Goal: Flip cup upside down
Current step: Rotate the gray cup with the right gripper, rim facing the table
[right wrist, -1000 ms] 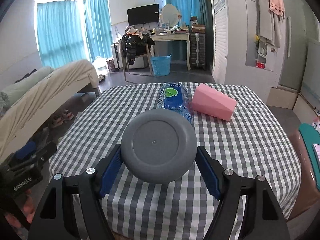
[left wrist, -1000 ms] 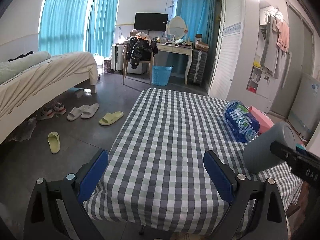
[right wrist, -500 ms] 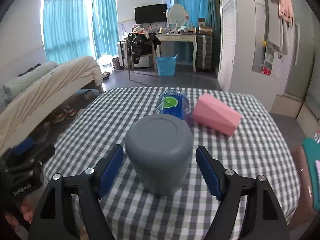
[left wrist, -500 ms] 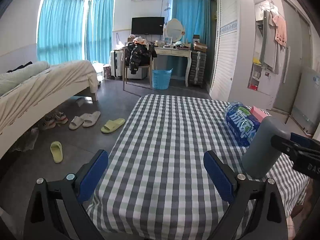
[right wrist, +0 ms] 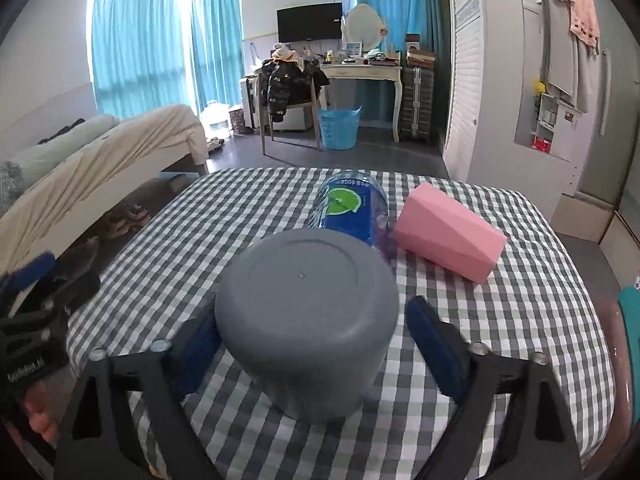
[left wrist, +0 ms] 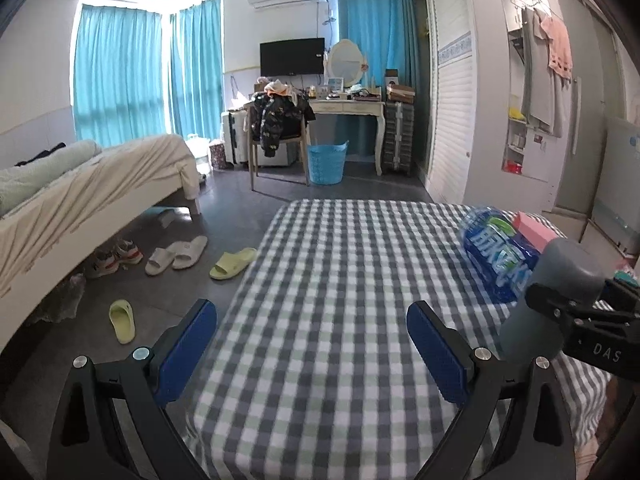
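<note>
Two hand-held grippers work over a checked worktop (left wrist: 328, 280). The left hand-held gripper (left wrist: 312, 344) hovers with its blue pads spread wide and nothing between them, only the gingham cloth ahead of it. Off to its right, at the edge of the left wrist view, stands the grey cup (left wrist: 548, 300), with a black finger of the other tool crossing its side. Beyond the cup, further from that gripper, lies a blue-labelled water bottle (left wrist: 496, 256) on its side, and a pink box (left wrist: 536, 228) shows just behind the bottle.

In the right wrist view the right hand-held gripper (right wrist: 312, 344) straddles the grey cup (right wrist: 308, 320), which sits upside down on the worktop (right wrist: 520, 320), flat base up. Its left pad is hidden close behind the cup wall; its right pad stands clear of the cup with a gap of cloth showing, so the jaws are parted rather than clamped. Straight ahead of this gripper lies the bottle (right wrist: 352, 208), and to the right of it the pink box (right wrist: 448, 236), tipped on its side, the two close together
</note>
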The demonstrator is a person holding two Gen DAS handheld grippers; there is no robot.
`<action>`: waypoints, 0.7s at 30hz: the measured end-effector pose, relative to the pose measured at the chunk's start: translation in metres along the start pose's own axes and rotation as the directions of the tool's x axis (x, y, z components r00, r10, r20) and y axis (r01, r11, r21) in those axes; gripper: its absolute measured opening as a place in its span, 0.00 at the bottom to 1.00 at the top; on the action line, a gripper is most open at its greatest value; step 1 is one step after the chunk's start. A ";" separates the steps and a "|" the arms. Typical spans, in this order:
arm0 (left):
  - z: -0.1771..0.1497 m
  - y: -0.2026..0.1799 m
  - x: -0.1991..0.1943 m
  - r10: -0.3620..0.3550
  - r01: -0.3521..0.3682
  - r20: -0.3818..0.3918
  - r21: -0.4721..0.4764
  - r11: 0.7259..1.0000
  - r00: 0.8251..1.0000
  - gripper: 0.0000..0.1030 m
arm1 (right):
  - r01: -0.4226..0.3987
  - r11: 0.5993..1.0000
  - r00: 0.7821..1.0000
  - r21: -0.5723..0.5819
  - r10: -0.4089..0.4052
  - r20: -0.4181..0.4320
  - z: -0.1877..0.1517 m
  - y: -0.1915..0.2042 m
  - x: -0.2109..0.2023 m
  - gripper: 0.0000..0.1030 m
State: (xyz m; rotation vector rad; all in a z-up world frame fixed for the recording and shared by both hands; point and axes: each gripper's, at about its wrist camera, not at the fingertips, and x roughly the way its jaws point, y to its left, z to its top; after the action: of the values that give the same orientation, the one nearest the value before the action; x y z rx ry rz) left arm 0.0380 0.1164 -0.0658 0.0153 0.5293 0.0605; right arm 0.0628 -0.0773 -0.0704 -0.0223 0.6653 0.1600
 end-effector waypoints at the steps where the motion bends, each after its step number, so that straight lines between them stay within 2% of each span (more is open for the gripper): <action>1: 0.002 0.003 0.001 0.007 -0.007 0.003 -0.002 1.000 1.000 0.96 | -0.007 1.000 1.000 -0.005 0.007 -0.003 0.000 0.001 0.001 0.69; 5: 0.007 0.020 0.007 0.049 -0.048 0.013 -0.022 0.999 0.999 0.96 | -0.041 0.999 0.999 -0.015 0.041 0.016 0.004 0.010 -0.002 0.69; 11: 0.011 0.049 0.019 0.103 -0.102 0.010 -0.058 0.993 0.995 0.96 | -0.100 0.993 0.994 -0.069 0.102 0.028 0.024 0.043 0.003 0.69; 15: 0.012 0.067 0.028 0.127 -0.127 0.004 -0.082 0.989 0.992 0.96 | -0.125 0.986 0.991 -0.111 0.129 0.029 0.040 0.072 0.022 0.69; 21: 0.011 0.083 0.042 0.130 -0.131 -0.016 -0.108 0.985 0.991 0.96 | -0.115 0.978 0.993 -0.176 0.119 0.016 0.059 0.107 0.069 0.69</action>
State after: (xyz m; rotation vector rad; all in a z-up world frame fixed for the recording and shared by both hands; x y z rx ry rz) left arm 0.0754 0.2015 -0.0753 -0.0571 0.5333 0.2179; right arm 0.1359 0.0418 -0.0636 -0.1498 0.6243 0.3316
